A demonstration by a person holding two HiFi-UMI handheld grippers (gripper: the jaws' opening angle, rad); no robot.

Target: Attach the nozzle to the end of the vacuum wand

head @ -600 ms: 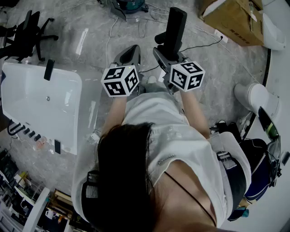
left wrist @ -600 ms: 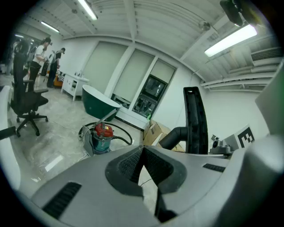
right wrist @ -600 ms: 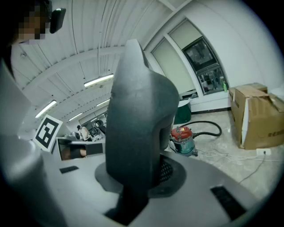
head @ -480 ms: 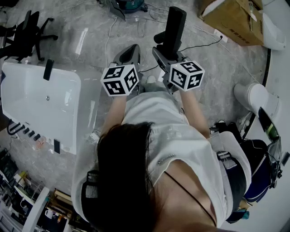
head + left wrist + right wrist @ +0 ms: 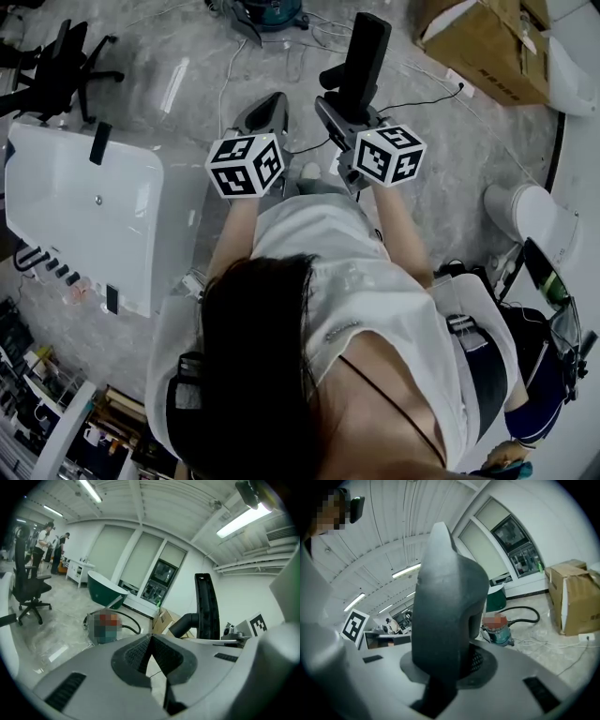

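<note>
A black vacuum nozzle (image 5: 362,58) stands upright in my right gripper (image 5: 351,109), whose jaws are shut on its lower end. In the right gripper view the nozzle (image 5: 445,606) fills the middle, rising from between the pads. My left gripper (image 5: 270,103) is beside it on the left, shut with nothing in it; its pads (image 5: 140,656) meet in the left gripper view, where the nozzle (image 5: 206,606) shows to the right. The vacuum cleaner (image 5: 500,631) with its black hose (image 5: 526,613) sits on the floor ahead. No wand shows plainly.
A white tub-like table (image 5: 84,220) lies at the left, with an office chair (image 5: 58,67) beyond it. A cardboard box (image 5: 487,42) stands at the far right. Cables trail over the floor near the vacuum cleaner (image 5: 272,11). People stand far off (image 5: 47,541).
Both grippers keep about the same place, the nozzle still in the right one. Only the head view has shifted slightly.
</note>
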